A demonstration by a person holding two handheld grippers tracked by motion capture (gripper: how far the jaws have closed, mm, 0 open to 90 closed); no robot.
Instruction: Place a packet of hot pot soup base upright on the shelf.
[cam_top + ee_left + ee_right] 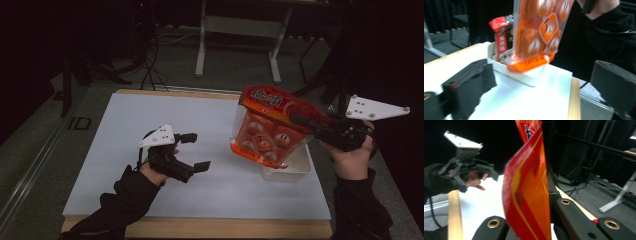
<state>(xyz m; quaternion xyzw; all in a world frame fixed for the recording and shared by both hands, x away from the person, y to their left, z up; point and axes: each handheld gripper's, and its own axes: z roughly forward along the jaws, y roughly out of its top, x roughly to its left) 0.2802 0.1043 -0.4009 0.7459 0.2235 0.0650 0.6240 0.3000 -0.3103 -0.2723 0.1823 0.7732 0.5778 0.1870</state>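
My right claw [306, 122] was clamped on the top edge of the orange bag [267, 131], jaws pinched flat on the red seal, and the bag hung from it, long axis tilted, top toward my right hand and bottom slanting down and left. Its lower end sat over the near-left corner of the white tray [295, 170] at the right side of the table [150, 125]; from the left gripper view the bag's bottom seam [531, 63] looked to be right at the tray rim [509, 72], though I could not tell whether it touched. A red-and-black packet [501, 40] stood inside the tray behind it.

My left claw [195, 150] was wide open with nothing between the jaws, low over the sheet, pointing right toward the tray. The bag lay to its right and a little higher, well apart across bare sheet.

So the right hand was the one on the bag, and the left was only the nearer spare. I judged the coming move turned on that tilt: the bag's bottom had to clear or drop inside the tray wall, so the right claw would have to bring the long axis upright over the tray, with the left free to steady the tray
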